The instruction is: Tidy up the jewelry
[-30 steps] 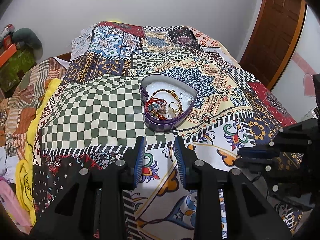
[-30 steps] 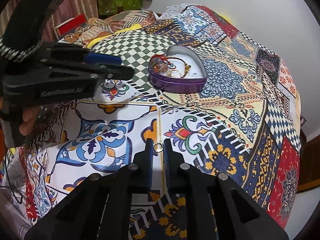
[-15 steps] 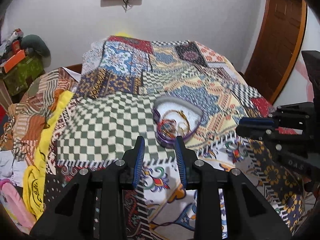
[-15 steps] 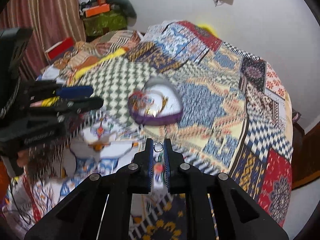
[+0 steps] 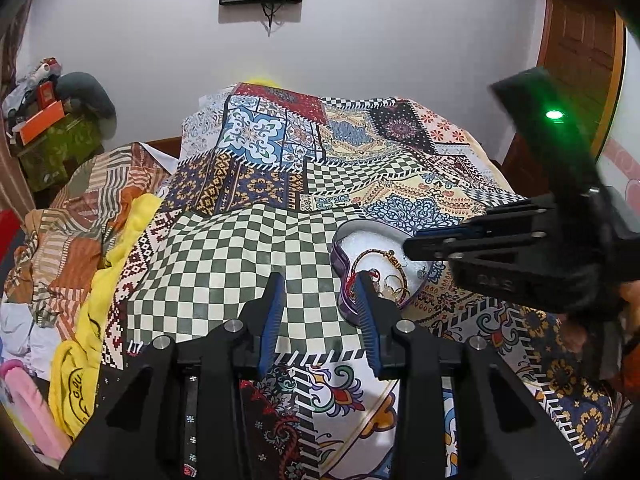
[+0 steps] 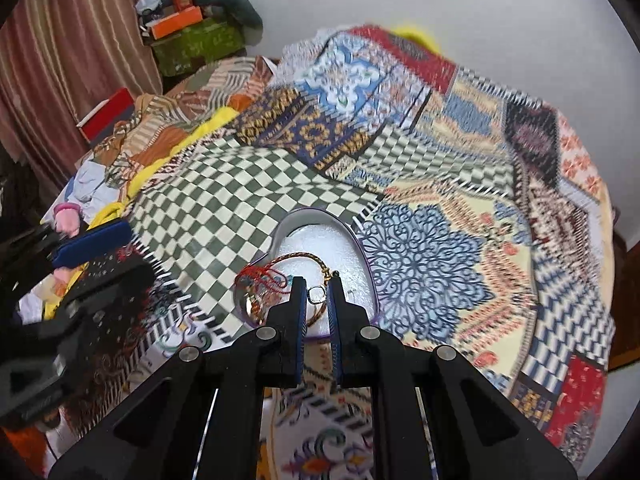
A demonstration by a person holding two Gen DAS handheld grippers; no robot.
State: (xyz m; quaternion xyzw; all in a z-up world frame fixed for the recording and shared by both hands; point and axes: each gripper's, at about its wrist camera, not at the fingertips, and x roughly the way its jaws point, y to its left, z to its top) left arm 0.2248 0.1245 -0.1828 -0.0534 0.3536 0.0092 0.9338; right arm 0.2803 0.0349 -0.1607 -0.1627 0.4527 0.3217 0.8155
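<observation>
A purple heart-shaped box with a white lining sits on the patchwork bedspread; it also shows in the left wrist view. Inside lie a gold braided bracelet, a red cord bracelet and small gold pieces. My right gripper is shut on a small silver ring and holds it above the near part of the box. In the left wrist view the right gripper reaches over the box from the right. My left gripper is open and empty, just left of the box.
The patchwork bedspread covers the bed. Crumpled clothes and a yellow cloth lie at the left edge. A green box with orange items stands by the curtain. A wooden door is at the right.
My right gripper has carried the ring from the near bedspread up and forward to above the heart box. My left gripper has drawn back and to the left, staying open.
</observation>
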